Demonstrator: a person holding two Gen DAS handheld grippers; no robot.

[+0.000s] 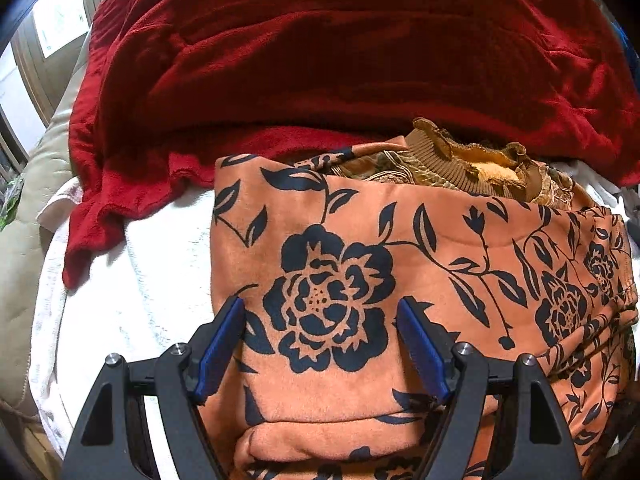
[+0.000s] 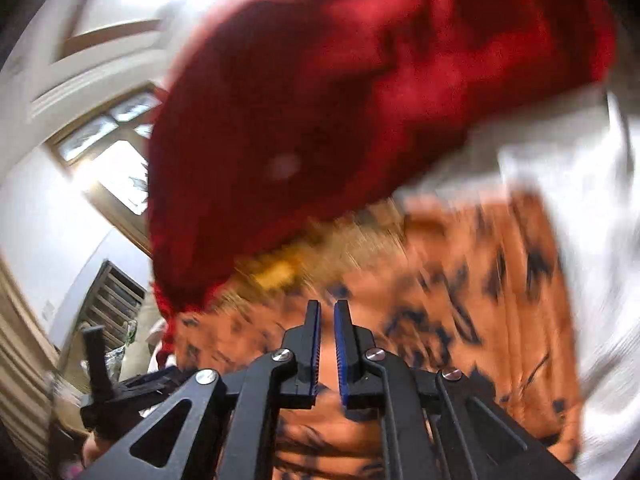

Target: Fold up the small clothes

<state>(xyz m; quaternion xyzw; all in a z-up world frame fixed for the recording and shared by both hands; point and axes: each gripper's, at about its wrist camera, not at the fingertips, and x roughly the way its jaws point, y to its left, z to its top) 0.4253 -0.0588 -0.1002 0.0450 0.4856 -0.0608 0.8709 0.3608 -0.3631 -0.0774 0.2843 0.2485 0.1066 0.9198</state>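
An orange garment with a dark floral print (image 1: 400, 280) lies folded on a white towel (image 1: 152, 280); its brown ribbed collar (image 1: 452, 160) shows at the far edge. My left gripper (image 1: 322, 308) is open, its blue pads straddling the garment's near part just above the cloth. In the blurred right wrist view the same orange garment (image 2: 460, 280) lies below my right gripper (image 2: 327, 306), whose blue pads stand almost together with a thin gap and nothing between them. The left gripper shows at the lower left of that view (image 2: 120, 384).
A red fleece blanket (image 1: 340, 52) is heaped behind the garment and overlaps the towel; it also fills the top of the right wrist view (image 2: 360, 100). A beige cushion (image 1: 40, 168) lies at left. Windows (image 2: 108, 160) and a dark shelf (image 2: 112, 304) stand beyond.
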